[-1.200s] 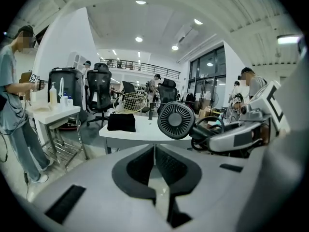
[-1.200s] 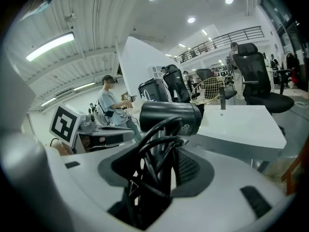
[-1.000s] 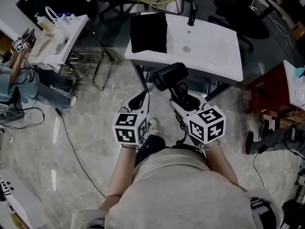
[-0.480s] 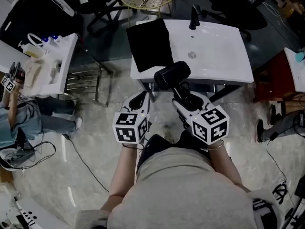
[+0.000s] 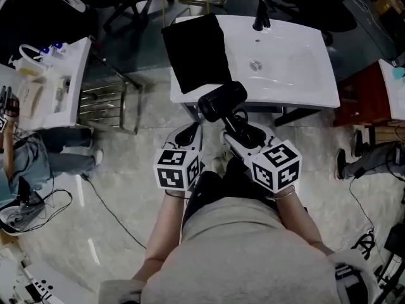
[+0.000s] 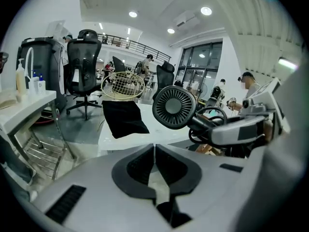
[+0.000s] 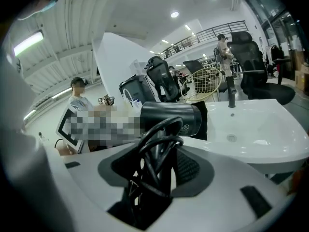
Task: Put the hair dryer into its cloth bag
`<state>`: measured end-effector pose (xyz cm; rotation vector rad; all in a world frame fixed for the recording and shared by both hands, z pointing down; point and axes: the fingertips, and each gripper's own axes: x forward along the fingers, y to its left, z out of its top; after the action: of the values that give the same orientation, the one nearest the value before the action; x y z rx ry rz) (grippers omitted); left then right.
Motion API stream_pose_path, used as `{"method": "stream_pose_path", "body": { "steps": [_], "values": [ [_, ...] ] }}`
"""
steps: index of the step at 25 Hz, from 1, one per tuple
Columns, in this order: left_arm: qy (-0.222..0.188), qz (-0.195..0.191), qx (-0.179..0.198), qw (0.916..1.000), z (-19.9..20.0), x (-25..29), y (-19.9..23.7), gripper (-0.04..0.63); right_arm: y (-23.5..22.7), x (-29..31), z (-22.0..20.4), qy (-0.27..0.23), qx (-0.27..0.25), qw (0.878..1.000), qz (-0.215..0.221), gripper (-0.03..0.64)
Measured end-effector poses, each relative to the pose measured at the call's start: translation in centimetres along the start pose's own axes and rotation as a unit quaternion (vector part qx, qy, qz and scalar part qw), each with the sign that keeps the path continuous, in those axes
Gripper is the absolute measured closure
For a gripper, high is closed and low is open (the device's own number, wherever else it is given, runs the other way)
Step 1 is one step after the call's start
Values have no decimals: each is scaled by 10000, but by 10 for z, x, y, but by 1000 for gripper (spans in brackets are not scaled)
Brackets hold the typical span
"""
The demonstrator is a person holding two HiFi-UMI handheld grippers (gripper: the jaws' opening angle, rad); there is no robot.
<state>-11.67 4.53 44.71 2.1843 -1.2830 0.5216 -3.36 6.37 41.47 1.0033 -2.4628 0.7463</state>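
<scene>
Your right gripper [image 5: 235, 128] pinches the hair dryer [image 5: 221, 100] by its handle, with the black cord looped in coils between the jaws. The dryer is matt black, with a short thick barrel and a round slotted grille at the back. You hold it over the front edge of the white basin [image 5: 297, 81], near the flat black cloth bag [image 5: 196, 52]. Your left gripper [image 5: 188, 133] has its jaws pressed together on nothing.

Hair dryer [image 5: 221, 101]: black, round barrel, cord looped along its handle. I hold it by the handle in my right gripper [image 5: 236, 128], with the barrel crosswise above the jaws.
Cloth bag [image 5: 196, 52]: black, lying flat ahead of my left gripper [image 5: 190, 132], apart from it.
</scene>
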Motion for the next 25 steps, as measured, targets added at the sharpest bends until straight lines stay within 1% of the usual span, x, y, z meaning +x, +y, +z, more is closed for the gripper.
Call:
{"method": "stream_pose_path", "body": {
  "steps": [4, 7, 10, 18, 20, 22, 25],
  "values": [
    [18, 100, 26, 9999, 3, 9, 0, 580, -9, 3, 3, -3, 10, 9999, 111, 416],
    [-45, 212, 107, 9997, 15, 17, -1, 580, -24, 4, 9, -48, 13, 9998, 176, 416],
    [-116, 276, 207, 9993, 32, 28, 1, 580, -43, 8, 24, -106, -41, 9998, 179, 416],
    [-237, 457, 222, 9984, 74, 67, 14, 580, -97, 29, 64, -139, -130, 9994, 282, 416],
    [-351, 472, 143, 9982, 85, 75, 17, 581, -109, 33, 73, -126, -163, 9993, 327, 416],
    [-468, 447, -25, 9979, 97, 83, 18, 581, -121, 37, 81, -98, -210, 9991, 365, 416],
    [-524, 475, -182, 9973, 103, 93, 20, 581, -133, 40, 85, -30, -261, 9988, 415, 416]
  ]
}}
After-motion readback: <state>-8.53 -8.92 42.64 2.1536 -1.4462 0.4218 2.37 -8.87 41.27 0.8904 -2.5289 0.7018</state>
